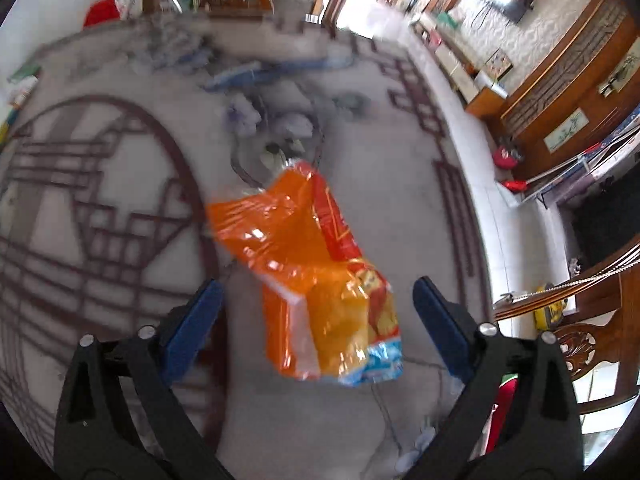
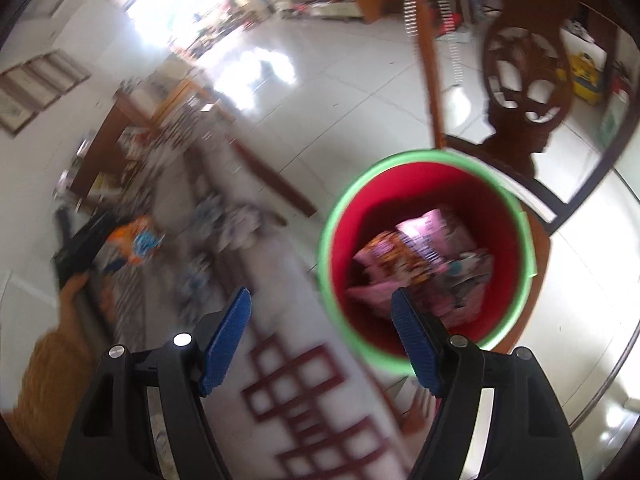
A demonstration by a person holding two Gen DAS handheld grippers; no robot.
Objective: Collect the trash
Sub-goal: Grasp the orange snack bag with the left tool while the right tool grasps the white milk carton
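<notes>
An orange snack bag (image 1: 316,276) lies between the wide-open fingers of my left gripper (image 1: 316,300), which touch nothing; whether the bag rests on the patterned table (image 1: 120,200) or hangs above it I cannot tell. Blurred wrappers (image 1: 248,116) lie further back. In the right wrist view, my right gripper (image 2: 322,316) is open and empty above the table edge, beside a red bucket with a green rim (image 2: 528,240) holding pink wrappers (image 2: 432,232). The orange bag (image 2: 136,244) and the left gripper (image 2: 80,248) show at the left.
A carved wooden chair (image 2: 520,80) stands behind the bucket. Another chair (image 1: 592,344) is at the table's right edge, with white tiled floor (image 1: 516,216) beyond. Blue strips (image 1: 256,74) and books (image 1: 22,80) lie on the far table. Both views are motion-blurred.
</notes>
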